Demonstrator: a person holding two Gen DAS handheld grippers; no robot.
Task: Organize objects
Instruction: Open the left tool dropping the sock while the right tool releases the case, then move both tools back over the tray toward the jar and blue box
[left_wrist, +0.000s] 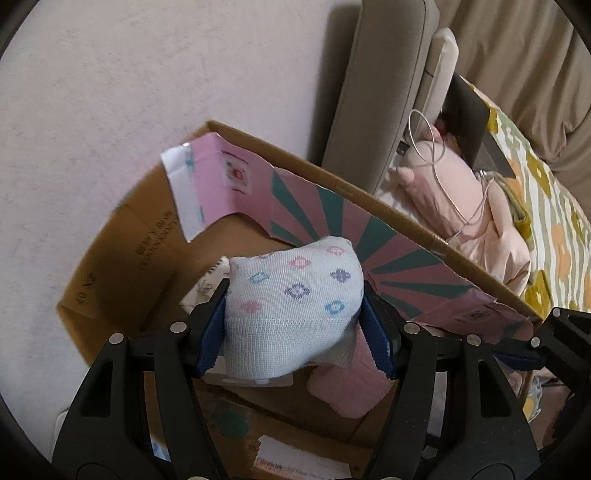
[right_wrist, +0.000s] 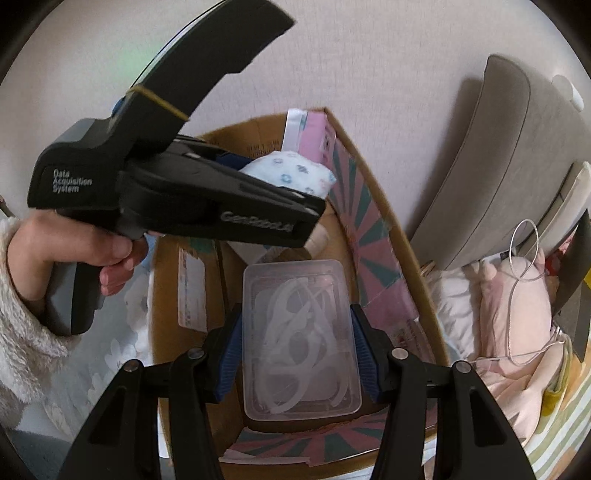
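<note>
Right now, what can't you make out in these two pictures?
- Box floor: left wrist view, hidden by the sock and left tool.
- Container contents: right wrist view, blurred by cloudy plastic.
- Box print: left wrist view, too blurred to read.
- Bed: cut off by the edge.

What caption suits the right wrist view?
Right tongs grip a clear plastic box over the brown cardboard carton.
</note>
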